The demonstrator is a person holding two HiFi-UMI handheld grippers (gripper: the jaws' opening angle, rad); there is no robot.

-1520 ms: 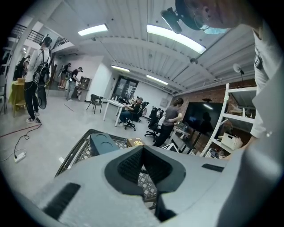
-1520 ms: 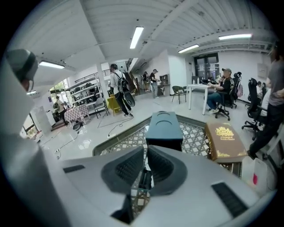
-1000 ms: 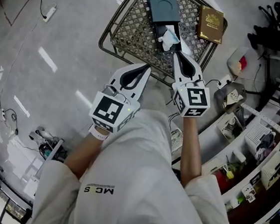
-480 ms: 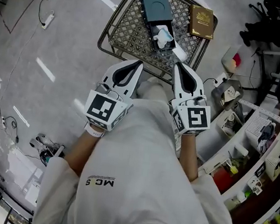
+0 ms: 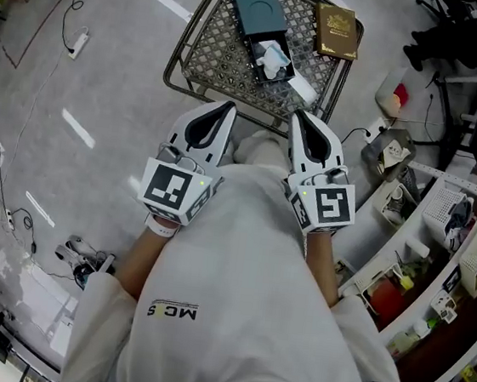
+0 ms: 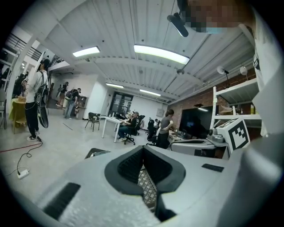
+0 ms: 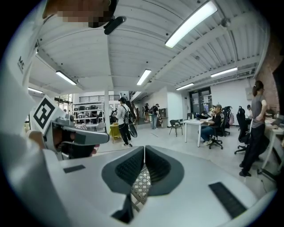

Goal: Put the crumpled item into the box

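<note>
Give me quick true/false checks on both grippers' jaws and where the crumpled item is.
1. The left gripper holds the crumpled item. False: its jaws are together on nothing.
2. The crumpled item lies in the open box. True.
3. The right gripper is shut and empty. True.
4. The brown book lies inside the box. False: it lies beside the box on the mesh table.

The table (image 5: 220, 51) is metal lattice, the box (image 5: 258, 4) smooth and matt, the crumpled item (image 5: 275, 60) papery.
</note>
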